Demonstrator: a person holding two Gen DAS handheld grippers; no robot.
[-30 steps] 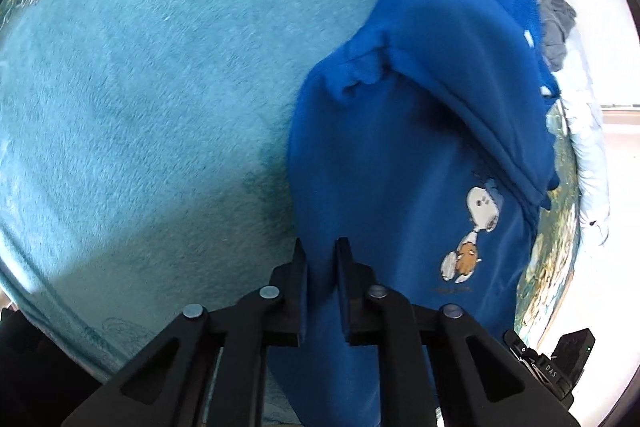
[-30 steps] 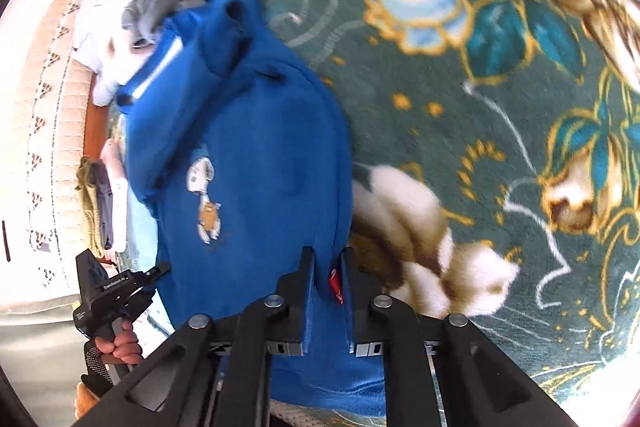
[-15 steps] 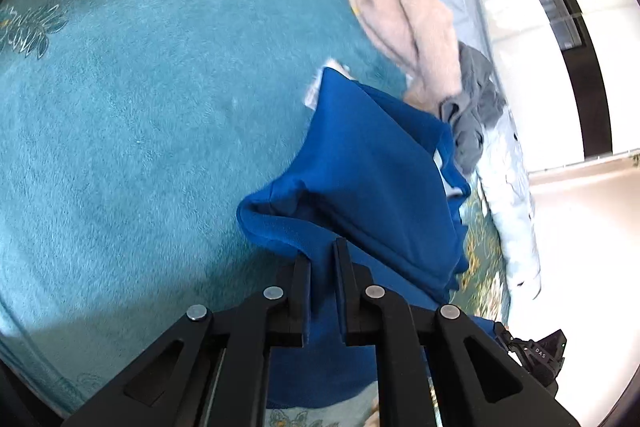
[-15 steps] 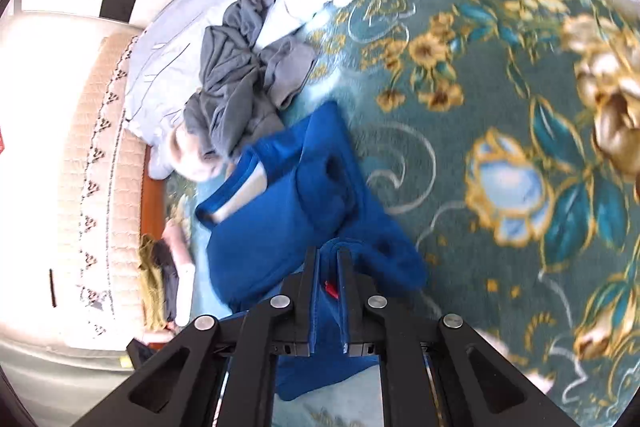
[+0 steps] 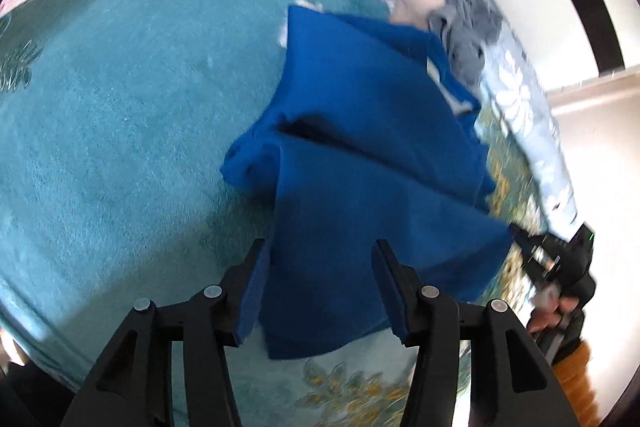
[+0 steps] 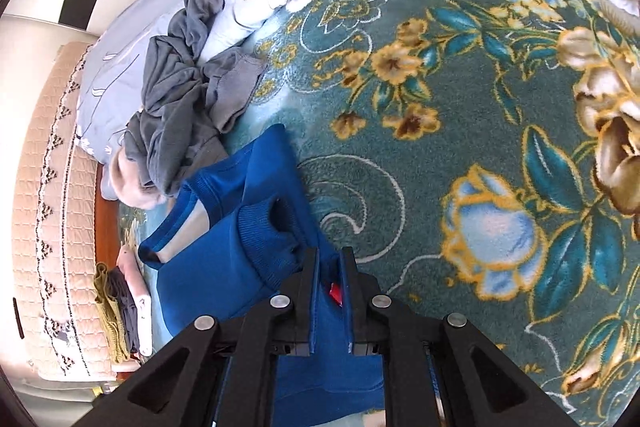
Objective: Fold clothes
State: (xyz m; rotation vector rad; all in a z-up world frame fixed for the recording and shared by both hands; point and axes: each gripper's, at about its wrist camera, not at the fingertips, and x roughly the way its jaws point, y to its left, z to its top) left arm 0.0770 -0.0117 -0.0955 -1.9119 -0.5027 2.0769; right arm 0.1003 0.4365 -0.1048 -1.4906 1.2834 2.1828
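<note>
Left tongs (image 5: 320, 291) spread wide; right tongs (image 6: 329, 291) seemingly pinch blue sweatshirt (image 5: 360, 163).

One blue sweatshirt (image 5: 372, 163), two tongs (image 5: 320, 267)

Blue sweatshirt (image 5: 360, 163), teal floral blanket (image 6: 460, 107)

No legible text (anywhere here)
</note>
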